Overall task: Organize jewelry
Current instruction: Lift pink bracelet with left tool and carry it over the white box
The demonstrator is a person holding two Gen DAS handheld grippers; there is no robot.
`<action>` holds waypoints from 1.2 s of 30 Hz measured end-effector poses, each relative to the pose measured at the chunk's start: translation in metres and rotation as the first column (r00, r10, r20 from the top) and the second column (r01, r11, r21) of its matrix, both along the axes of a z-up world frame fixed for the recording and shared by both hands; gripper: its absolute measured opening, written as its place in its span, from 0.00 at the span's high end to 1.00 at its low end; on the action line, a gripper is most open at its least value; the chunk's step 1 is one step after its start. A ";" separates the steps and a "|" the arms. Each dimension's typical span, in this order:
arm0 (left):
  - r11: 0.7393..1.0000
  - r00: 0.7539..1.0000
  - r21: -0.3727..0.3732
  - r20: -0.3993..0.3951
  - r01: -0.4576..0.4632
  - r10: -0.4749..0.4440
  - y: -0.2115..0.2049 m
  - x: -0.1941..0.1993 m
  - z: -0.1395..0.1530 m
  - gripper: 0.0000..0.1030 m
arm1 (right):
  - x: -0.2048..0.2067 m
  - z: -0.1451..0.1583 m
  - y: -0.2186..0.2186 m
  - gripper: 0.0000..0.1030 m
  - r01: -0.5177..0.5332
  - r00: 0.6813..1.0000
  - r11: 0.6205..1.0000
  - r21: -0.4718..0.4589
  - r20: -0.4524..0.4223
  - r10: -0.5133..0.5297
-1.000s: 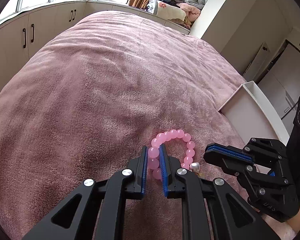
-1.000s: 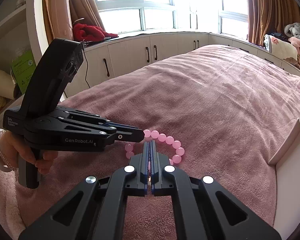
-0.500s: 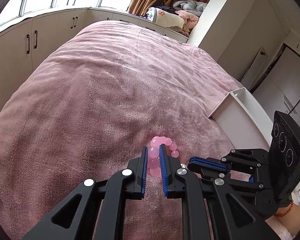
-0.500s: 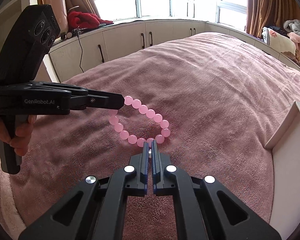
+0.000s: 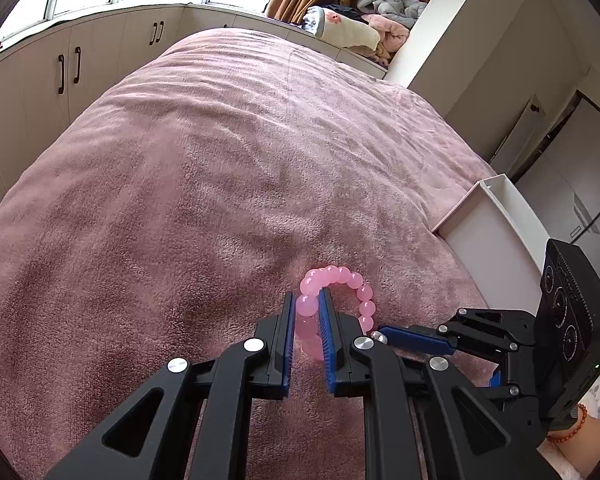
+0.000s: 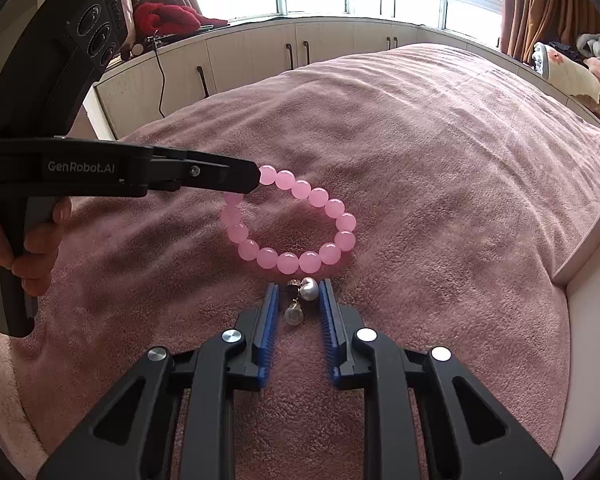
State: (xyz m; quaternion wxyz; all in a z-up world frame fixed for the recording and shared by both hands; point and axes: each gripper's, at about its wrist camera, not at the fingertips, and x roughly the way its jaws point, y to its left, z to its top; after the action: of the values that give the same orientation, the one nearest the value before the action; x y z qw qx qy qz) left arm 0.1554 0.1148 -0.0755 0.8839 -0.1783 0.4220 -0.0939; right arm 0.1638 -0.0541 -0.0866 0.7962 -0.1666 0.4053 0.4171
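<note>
The lower run of the pink bead bracelet (image 5: pixel 342 296) is lying hidden behind the left gripper's (image 5: pixel 306 312) blue pads in the left wrist view, and the right gripper (image 5: pixel 384 334) is showing there only side-on at about four o'clock, so its gap cannot be read from that angle. A white tray (image 5: pixel 496 216) is getting cut off at the three o'clock edge of both views. A small dark bit beside the pearl charm (image 6: pixel 309 288) is hard to make out — possibly a clasp.

The left gripper (image 6: pixel 256 178) is reaching in level from nine o'clock in the right wrist view, a hand (image 6: pixel 32 248) wrapping its grip; its fingers are clamping one bead, and the bracelet (image 6: pixel 296 224) is hanging as a loop over the pink blanket (image 6: pixel 440 152), whether touching it is unclear.

The right gripper (image 6: pixel 298 306) is pointing steeply down at six o'clock. Its jaws have just been opening and are now standing apart — the pearl charm and a second drop charm (image 6: pixel 293 315) are sitting between the pads without being pressed.
</note>
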 end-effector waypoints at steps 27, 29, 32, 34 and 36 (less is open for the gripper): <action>0.996 0.976 0.080 0.218 -0.042 0.023 -0.028 -0.089 0.097 0.84 | -0.065 0.156 -0.149 0.83 0.286 0.902 0.879 0.382 0.201 -0.381; 0.996 0.973 0.084 0.230 -0.033 0.013 -0.039 -0.091 0.105 0.84 | -0.075 0.168 -0.168 0.83 0.323 0.861 0.856 0.405 0.249 -0.443; 0.996 0.970 0.090 0.245 -0.012 -0.010 -0.057 -0.089 0.118 0.84 | -0.079 0.179 -0.197 0.83 0.372 0.820 0.812 0.450 0.251 -0.515; 0.997 0.969 0.082 0.245 0.003 -0.023 -0.069 -0.085 0.125 0.84 | -0.077 0.179 -0.218 0.83 0.410 0.801 0.780 0.472 0.222 -0.555; 0.997 0.967 0.071 0.253 0.022 -0.040 -0.084 -0.078 0.134 0.84 | -0.076 0.177 -0.235 0.83 0.449 0.779 0.752 0.482 0.200 -0.594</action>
State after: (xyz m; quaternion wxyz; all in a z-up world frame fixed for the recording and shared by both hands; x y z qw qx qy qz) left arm 0.0776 0.0307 0.0590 0.9347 -0.1280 0.3108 -0.1154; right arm 0.0879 -0.2891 0.0907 0.9556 0.0556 0.1950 0.2137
